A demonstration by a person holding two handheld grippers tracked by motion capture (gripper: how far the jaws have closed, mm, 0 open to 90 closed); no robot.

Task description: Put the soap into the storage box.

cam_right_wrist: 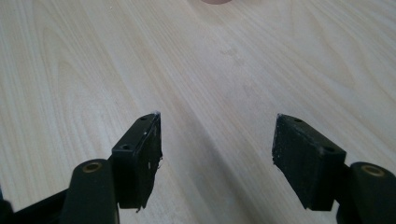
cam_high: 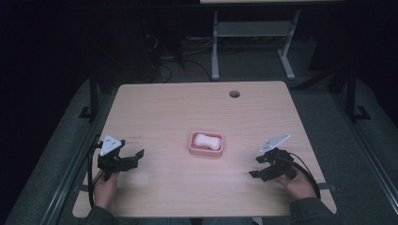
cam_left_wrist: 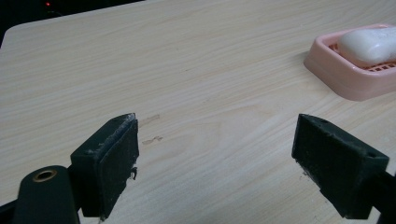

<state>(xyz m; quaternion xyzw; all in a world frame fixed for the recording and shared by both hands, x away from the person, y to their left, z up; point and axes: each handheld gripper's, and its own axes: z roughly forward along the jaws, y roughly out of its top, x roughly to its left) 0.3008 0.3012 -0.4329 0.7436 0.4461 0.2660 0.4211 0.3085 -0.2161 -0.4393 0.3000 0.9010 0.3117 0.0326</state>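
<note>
pink soap dish point(cam_high: 206, 144) with white soap bar point(cam_high: 208, 140) sits at table point(cam_high: 178, 108) centre, between and well apart from both tools. left gripper point(cam_high: 133, 157) jaws spread, empty. right gripper point(cam_high: 257, 166) jaws spread, empty.

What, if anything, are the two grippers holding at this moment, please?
Nothing is held: the left gripper and right gripper are both open over bare wood, apart from the pink plastic soap dish with its white soap bar.
</note>
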